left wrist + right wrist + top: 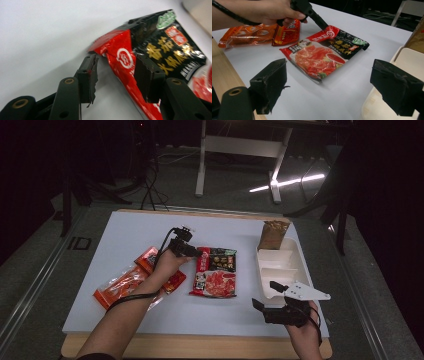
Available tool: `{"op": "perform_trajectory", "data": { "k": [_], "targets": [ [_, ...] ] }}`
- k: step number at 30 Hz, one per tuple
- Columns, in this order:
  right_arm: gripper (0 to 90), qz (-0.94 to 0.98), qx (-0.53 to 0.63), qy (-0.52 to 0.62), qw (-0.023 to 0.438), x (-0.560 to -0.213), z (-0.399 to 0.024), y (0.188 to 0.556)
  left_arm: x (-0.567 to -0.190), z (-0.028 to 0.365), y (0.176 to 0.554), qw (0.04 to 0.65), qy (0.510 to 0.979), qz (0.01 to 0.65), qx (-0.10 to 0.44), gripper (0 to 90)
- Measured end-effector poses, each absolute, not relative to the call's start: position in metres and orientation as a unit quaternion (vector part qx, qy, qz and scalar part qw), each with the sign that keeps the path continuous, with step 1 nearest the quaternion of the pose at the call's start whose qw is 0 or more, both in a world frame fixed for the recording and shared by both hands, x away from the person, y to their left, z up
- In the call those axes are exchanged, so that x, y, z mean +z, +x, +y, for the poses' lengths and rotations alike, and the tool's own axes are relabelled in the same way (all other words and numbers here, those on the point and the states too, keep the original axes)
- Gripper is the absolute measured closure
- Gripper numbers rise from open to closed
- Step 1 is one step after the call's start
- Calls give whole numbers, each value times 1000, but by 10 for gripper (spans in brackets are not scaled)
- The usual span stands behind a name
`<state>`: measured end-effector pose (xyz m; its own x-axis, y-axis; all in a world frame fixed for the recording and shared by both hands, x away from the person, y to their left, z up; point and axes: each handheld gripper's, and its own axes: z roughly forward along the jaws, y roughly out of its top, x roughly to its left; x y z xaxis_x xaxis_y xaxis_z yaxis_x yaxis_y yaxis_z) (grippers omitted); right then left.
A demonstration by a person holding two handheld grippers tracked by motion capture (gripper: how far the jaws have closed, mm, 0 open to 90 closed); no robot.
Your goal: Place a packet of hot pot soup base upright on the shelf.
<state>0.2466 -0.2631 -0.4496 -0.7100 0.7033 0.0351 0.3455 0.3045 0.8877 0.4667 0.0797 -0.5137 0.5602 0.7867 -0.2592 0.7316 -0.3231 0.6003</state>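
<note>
From the high view, the left gripper [196, 252] sits near the middle of the white table [125, 235], its tips at the top-left corner of the red-and-black sauce packet [216, 272]. At nine o'clock from that packet lie two orange-red packets [127, 285], partly under the person's left forearm. At three o'clock stands a white compartment tray [280, 267], with a brown pouch [273, 234] at its twelve o'clock end. The right gripper [263, 296] hovers at the tray's six o'clock corner, jaws spread apart with nothing between them.

In the left gripper view the jaws stand parted over the sauce packet [150, 57] — one pad off its red edge on bare table, the other above the printed face. The red corner lies in the gap; neither pad presses on it.

In the right gripper view the jaws stand wide, empty. The sauce packet [324, 55] lies flat at twelve o'clock between them, and beyond it the left gripper [322, 23] touches down at the packet's far red corner. The orange-red packets [259, 33] lie at ten o'clock — the tray [407, 60] at three.
</note>
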Motion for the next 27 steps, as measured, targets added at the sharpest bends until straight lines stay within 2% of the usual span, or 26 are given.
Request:
{"op": "perform_trajectory", "data": {
  "k": [6,13,14,17,22,27],
  "targets": [
    [139,786,487,333,185,-449,-264,247,-528,72,477,346,802,485,28,508],
    [139,785,489,334,184,-449,-265,248,-536,63,478,345,798,493,24,533],
    [139,785,488,333,184,-450,-265,248,-536,63,478,344,797,496,22,565],
    [139,786,487,334,182,-450,-265,249,-536,61,477,338,801,495,4,746],
    [139,787,487,333,182,-451,-263,249,-529,56,476,339,803,490,10,841],
    [139,787,483,333,190,-451,-262,249,-519,54,469,360,799,481,26,871]
  ]
}}
